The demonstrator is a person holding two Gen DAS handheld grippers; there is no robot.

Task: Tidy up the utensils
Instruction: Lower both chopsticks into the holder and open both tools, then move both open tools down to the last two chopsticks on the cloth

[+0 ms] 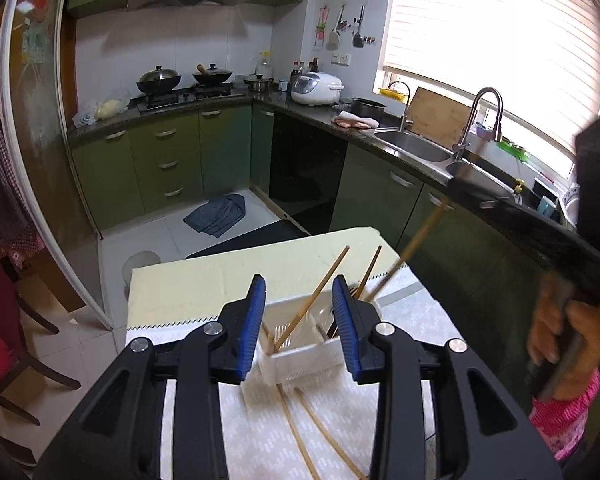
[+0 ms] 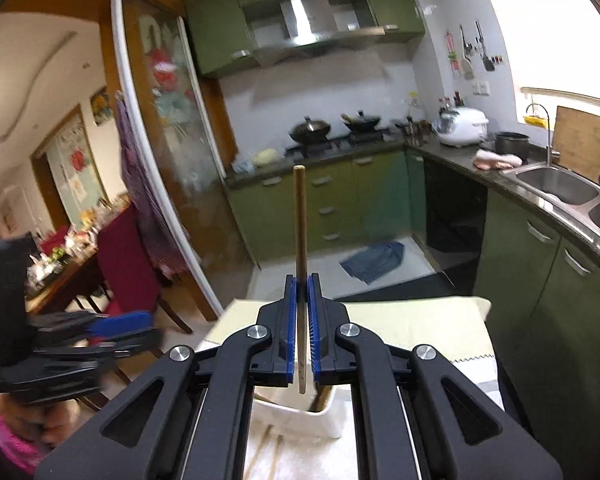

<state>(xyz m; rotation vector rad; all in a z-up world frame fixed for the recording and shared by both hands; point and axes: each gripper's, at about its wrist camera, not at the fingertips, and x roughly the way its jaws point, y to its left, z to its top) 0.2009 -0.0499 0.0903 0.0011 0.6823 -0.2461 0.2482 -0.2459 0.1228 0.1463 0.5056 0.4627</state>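
A white slotted utensil basket (image 1: 300, 356) stands on a small table with several wooden chopsticks (image 1: 320, 296) leaning in it. My left gripper (image 1: 299, 300) is open and empty, its blue pads either side of the basket, just above it. Two more chopsticks (image 1: 320, 432) lie on the cloth below. My right gripper (image 2: 301, 300) is shut on one chopstick (image 2: 300, 220), held upright over the basket's rim (image 2: 300, 408). In the left wrist view the right gripper (image 1: 460, 188) is high at the right with that chopstick (image 1: 416, 240) slanting down toward the basket.
The table carries a pale yellow mat (image 1: 228, 268) and a patterned white cloth (image 1: 260, 432). Green cabinets, a stove with woks (image 1: 180, 80) and a steel sink (image 1: 416, 148) line the walls. A grey rag (image 1: 216, 216) lies on the floor. Red chairs (image 2: 128, 256) stand left.
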